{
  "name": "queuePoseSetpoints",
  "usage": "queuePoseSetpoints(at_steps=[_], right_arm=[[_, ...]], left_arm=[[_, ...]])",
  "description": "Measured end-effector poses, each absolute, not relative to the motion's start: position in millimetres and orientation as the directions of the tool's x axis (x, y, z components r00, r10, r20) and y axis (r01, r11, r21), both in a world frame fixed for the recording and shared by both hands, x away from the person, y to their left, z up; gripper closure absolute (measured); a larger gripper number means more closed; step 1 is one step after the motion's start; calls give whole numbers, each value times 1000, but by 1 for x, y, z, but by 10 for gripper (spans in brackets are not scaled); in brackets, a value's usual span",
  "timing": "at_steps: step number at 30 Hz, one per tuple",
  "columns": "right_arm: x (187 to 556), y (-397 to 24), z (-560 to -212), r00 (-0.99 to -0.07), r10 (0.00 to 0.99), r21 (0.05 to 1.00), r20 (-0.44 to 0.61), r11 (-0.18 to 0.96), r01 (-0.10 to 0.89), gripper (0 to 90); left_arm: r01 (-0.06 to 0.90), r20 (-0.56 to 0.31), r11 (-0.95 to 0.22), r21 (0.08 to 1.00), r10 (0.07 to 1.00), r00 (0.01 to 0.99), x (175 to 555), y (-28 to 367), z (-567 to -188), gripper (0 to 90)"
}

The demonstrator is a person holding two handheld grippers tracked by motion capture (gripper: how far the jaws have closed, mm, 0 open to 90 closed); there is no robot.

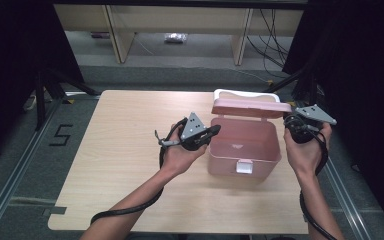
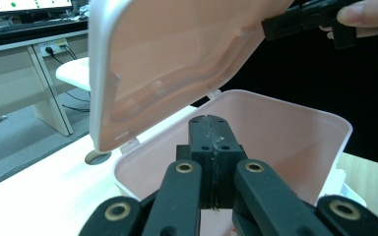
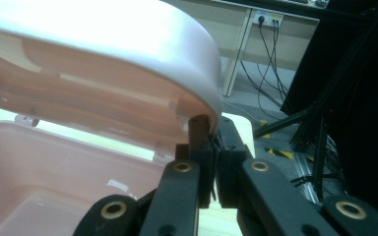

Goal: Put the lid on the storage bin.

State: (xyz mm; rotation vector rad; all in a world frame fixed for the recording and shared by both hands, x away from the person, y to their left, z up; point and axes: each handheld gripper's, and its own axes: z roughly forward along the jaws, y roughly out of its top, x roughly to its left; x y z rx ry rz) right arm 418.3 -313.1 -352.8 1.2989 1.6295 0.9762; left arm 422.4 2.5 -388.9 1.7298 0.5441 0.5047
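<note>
Overhead, in the high view, a pink box (image 1: 245,150) is seen standing on the light wooden surface (image 1: 125,150), its lid (image 1: 250,106) raised and tilted back. The left claw (image 1: 215,131) is held just at the box's left wall, tips pointing toward the open interior, with the box immediately to that claw's right. The right claw (image 1: 289,119) is held at the lid's right end, so that the lid lies directly to its left and the box body below and to the left of it.

Next, in the left gripper view, the left claw (image 2: 212,129) is shown with its jaws pressed together and nothing between them. The box's open interior (image 2: 285,142) lies straight ahead of the tips and slightly below, while the underside of the raised lid (image 2: 177,59) is seen above and ahead. The right claw (image 2: 275,27) is seen far ahead at the lid's upper corner.

Finally, in the right gripper view, the right claw (image 3: 211,132) is shown nearly closed, its tips tucked under the lid's edge (image 3: 197,93). Whether the rim is pinched or merely propped cannot be told. The box's interior (image 3: 44,162) lies to the left of the tips.
</note>
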Motion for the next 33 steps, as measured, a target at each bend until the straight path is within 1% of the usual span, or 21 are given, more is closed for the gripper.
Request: queuePoseSetpoints(at_steps=[3, 5, 7, 8, 9, 11, 12, 13, 14, 15, 16, 18, 19, 21, 22, 24, 26, 27, 28, 31, 33], right_arm=[[416, -311, -354, -127, 986, 922, -111, 150, 358, 888], [417, -314, -354, -139, 979, 922, -148, 187, 340, 888], [415, -312, -354, -141, 982, 920, -127, 169, 355, 887], [413, -311, -355, -126, 985, 922, -121, 158, 353, 887], [414, -312, -355, -143, 979, 919, -146, 187, 346, 886], [412, -312, -356, -142, 982, 919, -129, 172, 355, 885], [412, -314, -356, -155, 975, 917, -158, 203, 344, 885], [409, -310, -357, -131, 986, 917, -108, 149, 371, 885], [410, -312, -358, -138, 980, 920, -141, 181, 349, 885], [407, -311, -358, -135, 984, 916, -120, 162, 367, 884], [408, -312, -359, -145, 979, 918, -143, 186, 350, 884], [406, -311, -361, -132, 983, 920, -128, 167, 354, 883], [405, -312, -361, -145, 979, 917, -145, 188, 351, 883], [403, -312, -361, -142, 980, 915, -142, 185, 360, 882], [403, -312, -362, -137, 979, 923, -154, 192, 335, 881], [401, -311, -363, -144, 980, 918, -137, 180, 353, 881], [399, -311, -364, -138, 980, 914, -143, 184, 362, 880], [399, -312, -365, -144, 977, 917, -156, 198, 347, 879], [397, -310, -366, -134, 983, 915, -126, 168, 366, 879], [397, -312, -368, -142, 979, 918, -149, 190, 349, 878], [394, -311, -369, -137, 981, 914, -138, 180, 364, 877]], left_arm=[[91, 44, -191, 977, 606, 794, 424, 3, -387, 900], [92, 42, -186, 978, 610, 791, 425, 4, -387, 900], [91, 43, -185, 979, 613, 789, 425, 5, -386, 900], [91, 42, -184, 979, 614, 788, 426, 5, -386, 900], [91, 42, -183, 979, 615, 787, 426, 5, -385, 900], [93, 38, -179, 979, 617, 786, 426, 5, -385, 900], [93, 37, -177, 980, 618, 785, 426, 5, -386, 900], [91, 39, -177, 980, 618, 785, 426, 5, -386, 900], [90, 41, -179, 980, 617, 786, 426, 5, -386, 900], [91, 39, -179, 980, 616, 786, 426, 4, -387, 900], [93, 37, -178, 980, 616, 787, 426, 4, -387, 900], [92, 38, -178, 980, 615, 788, 425, 3, -387, 900], [91, 38, -176, 980, 615, 788, 425, 3, -387, 900], [91, 38, -178, 980, 614, 789, 426, 3, -387, 900], [92, 36, -175, 980, 615, 788, 426, 3, -387, 900], [92, 35, -175, 980, 615, 788, 426, 3, -388, 900], [93, 35, -174, 980, 615, 787, 426, 3, -388, 900], [94, 33, -173, 980, 616, 787, 426, 3, -389, 900], [95, 33, -174, 980, 615, 788, 426, 3, -389, 900], [93, 35, -176, 980, 613, 789, 425, 3, -389, 900], [91, 37, -177, 980, 613, 789, 425, 3, -389, 900]])
